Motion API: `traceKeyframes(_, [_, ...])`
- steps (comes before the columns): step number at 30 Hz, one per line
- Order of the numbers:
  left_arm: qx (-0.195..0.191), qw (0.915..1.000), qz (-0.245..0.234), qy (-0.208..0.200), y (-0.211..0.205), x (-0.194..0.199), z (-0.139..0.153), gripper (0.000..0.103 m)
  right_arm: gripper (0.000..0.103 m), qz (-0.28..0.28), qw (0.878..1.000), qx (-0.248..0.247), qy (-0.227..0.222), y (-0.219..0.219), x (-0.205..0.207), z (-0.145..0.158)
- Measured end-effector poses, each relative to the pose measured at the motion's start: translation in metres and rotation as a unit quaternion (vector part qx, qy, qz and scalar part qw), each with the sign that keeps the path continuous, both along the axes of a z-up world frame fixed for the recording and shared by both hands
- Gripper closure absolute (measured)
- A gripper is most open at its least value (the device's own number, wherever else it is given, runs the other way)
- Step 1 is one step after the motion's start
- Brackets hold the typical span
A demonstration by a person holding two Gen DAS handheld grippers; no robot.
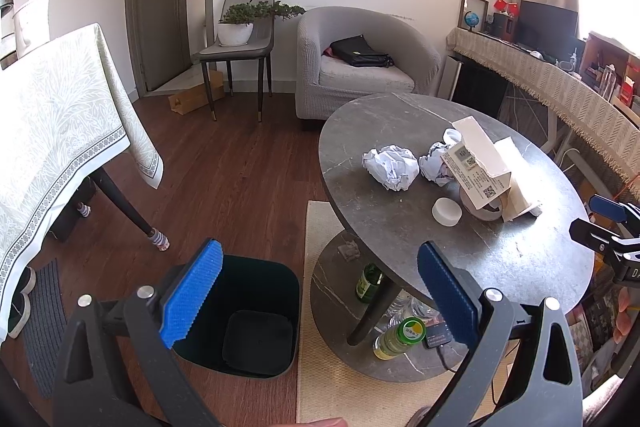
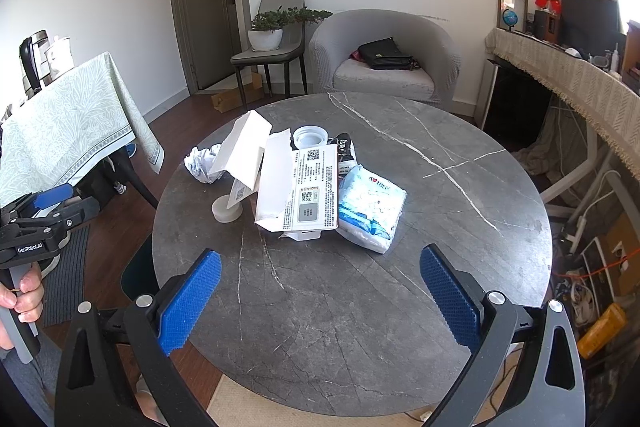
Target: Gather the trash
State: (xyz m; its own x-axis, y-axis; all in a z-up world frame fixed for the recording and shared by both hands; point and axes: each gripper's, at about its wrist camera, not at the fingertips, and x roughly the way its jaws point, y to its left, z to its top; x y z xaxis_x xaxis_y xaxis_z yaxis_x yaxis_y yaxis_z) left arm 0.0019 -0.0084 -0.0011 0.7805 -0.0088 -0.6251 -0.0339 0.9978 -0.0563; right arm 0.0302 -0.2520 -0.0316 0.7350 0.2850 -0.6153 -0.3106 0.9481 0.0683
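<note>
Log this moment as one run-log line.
left gripper: open, empty, above bin | right gripper: open, empty, over table | trash: paper balls, box, packet on table | bin: empty

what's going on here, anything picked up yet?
Nothing yet. A person holds a gripper in each hand; the left gripper and right gripper are both open and empty. The trash sits untouched on the round grey table: crumpled paper, a torn white box, a white cap and a tissue pack. The dark bin waits on the floor beside the table.
</note>
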Motion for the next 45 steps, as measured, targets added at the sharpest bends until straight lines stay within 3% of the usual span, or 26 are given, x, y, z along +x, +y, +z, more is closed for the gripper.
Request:
traceKeyframes(19, [0.014,0.9993,-0.011,-0.034,-0.017,0.000,0.019,0.004,0.006,0.011,1.000,0.017,-0.010,-0.003,-0.003,0.005])
traceKeyframes(26, [-0.004,0.9992,-0.019,-0.034,-0.026,0.007,0.023,0.005,0.008,0.009,0.999,0.045,0.006,-0.010,0.004,-0.004])
traceKeyframes(30, [-0.019,0.9986,-0.027,-0.041,-0.035,0.012,0.026,0.006,0.009,0.017,0.999,0.048,-0.009,-0.010,0.003,0.001])
traceKeyframes(33, [-0.028,0.9980,-0.038,-0.041,-0.041,0.016,0.026,0.009,0.017,0.026,0.998,0.058,-0.007,-0.009,0.003,0.001])
traceKeyframes(37, [-0.042,0.9960,-0.070,-0.035,-0.052,0.024,0.026,0.023,0.026,0.034,0.997,0.071,0.001,-0.008,0.007,-0.001])
traceKeyframes(45, [-0.114,0.9841,-0.135,-0.020,-0.075,0.048,0.024,0.042,0.038,0.047,0.993,0.108,0.013,-0.011,0.012,-0.004])
